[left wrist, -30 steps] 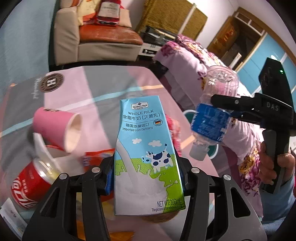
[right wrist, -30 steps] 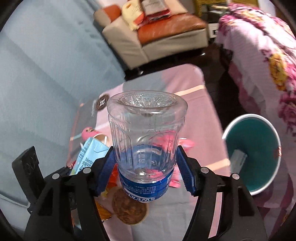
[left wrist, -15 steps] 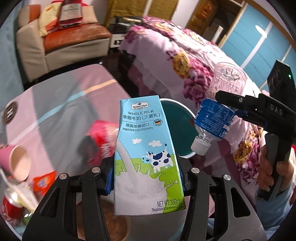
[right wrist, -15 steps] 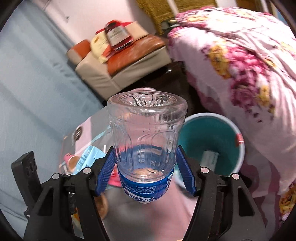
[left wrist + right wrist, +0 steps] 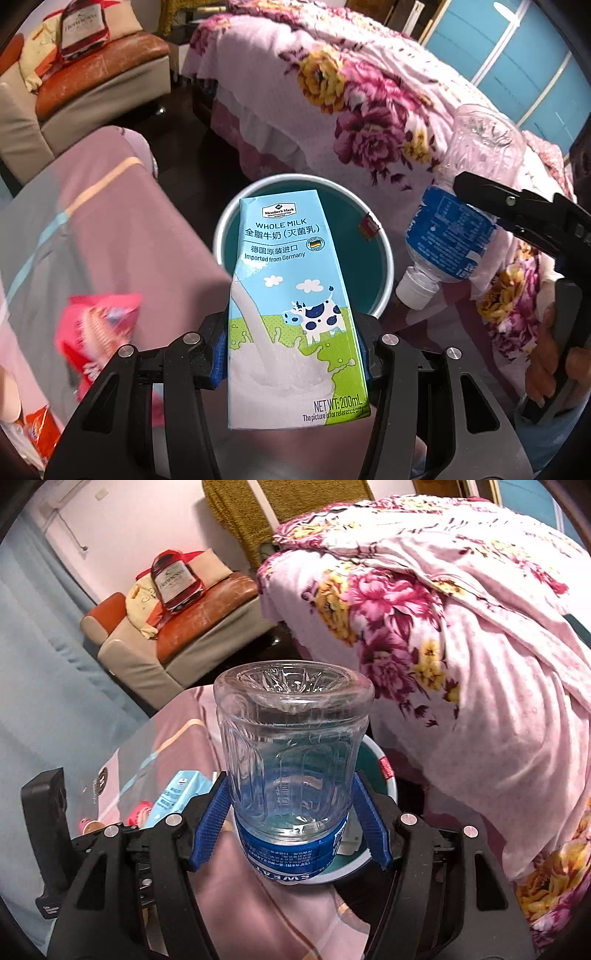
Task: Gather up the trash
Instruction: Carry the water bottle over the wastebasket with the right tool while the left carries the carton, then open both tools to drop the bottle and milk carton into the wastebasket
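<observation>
The left gripper (image 5: 291,354) is clamped on a milk carton (image 5: 291,314), its blue pads pressed to the carton's two sides low down, with the carton upright between the fingers. Just beyond the carton, past the table's far edge, a teal bin (image 5: 373,266) stands on the floor with its white rim showing around the carton's top. The right gripper (image 5: 291,819) is closed around a clear plastic bottle (image 5: 291,753), the pads (image 5: 208,819) gripping it at the blue label; in the left view the bottle (image 5: 454,221) hangs cap-down, tilted, off to the right of the bin and above the floor, not over the opening.

The main risk looks like a missed drop. The carton appears to be over the bin's near rim rather than its middle, so letting go now could bounce it off the rim onto the floor. The bottle seems worse placed: released here, it would likely land beside the bin. The two grippers are also near each other, and bringing both over the one opening together could knock them.

On the table (image 5: 122,229), a red wrapper (image 5: 96,332) lies near the right edge, uncollected. Beyond the bin are a flowered bedspread (image 5: 369,92) and a sofa (image 5: 85,92).
</observation>
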A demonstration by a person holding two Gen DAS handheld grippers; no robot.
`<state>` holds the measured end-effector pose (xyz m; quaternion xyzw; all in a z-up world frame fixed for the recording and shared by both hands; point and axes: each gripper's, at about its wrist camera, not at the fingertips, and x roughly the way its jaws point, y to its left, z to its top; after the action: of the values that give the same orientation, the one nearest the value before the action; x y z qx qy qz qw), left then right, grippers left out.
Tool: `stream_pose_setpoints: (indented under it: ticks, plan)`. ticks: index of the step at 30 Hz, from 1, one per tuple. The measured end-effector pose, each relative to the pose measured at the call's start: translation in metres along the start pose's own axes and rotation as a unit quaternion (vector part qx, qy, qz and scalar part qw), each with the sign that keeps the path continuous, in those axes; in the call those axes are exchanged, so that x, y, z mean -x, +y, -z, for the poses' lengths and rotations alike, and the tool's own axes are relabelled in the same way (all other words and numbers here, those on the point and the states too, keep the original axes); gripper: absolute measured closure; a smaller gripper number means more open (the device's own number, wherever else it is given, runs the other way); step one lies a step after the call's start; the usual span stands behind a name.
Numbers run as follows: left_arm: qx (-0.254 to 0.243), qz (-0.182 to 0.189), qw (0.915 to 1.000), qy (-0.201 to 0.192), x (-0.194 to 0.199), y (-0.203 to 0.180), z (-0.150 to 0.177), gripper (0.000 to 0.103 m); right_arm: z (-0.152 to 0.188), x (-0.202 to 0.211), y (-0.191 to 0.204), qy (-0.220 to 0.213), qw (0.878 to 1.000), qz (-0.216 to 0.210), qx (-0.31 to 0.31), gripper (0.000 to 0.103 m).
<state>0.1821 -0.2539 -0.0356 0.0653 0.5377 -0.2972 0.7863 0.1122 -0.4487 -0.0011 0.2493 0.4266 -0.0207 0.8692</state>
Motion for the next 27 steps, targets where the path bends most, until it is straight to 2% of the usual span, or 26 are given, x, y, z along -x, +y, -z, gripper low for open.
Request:
stream_pose_setpoints:
  ticks: [9,10,12,14,19,21,27]
  plan:
    - [0.0,0.005,0.9998,0.019,-0.028,0.0,-0.008,0.05,-0.002,-0.02,-0.009,0.015,1.0,0.008,-0.005,0.041]
    - [0.0,0.007,0.9998,0.02,-0.028,0.0,-0.008,0.048,-0.003,-0.022,-0.008,0.015,1.0,0.009,-0.006,0.041]
    - [0.0,0.001,0.9999,0.017,-0.03,0.001,-0.01,0.029,-0.003,-0.024,-0.008,0.016,1.0,0.011,-0.006,0.041]
    - [0.0,-0.007,1.0,0.007,-0.027,0.002,-0.01,0.022,-0.004,-0.026,-0.007,0.016,1.0,0.013,-0.005,0.041]
    - [0.011,-0.009,0.9999,0.001,-0.02,0.011,-0.01,0.02,-0.003,-0.029,-0.004,0.019,1.0,0.018,-0.006,0.041]
    - [0.019,-0.007,0.9998,-0.001,-0.016,0.015,-0.007,0.013,-0.003,-0.03,-0.003,0.02,1.0,0.019,-0.004,0.041]
    - [0.038,0.002,0.9993,-0.002,-0.006,0.026,0.006,0.012,-0.002,-0.037,0.003,0.031,0.999,0.024,0.001,0.041]
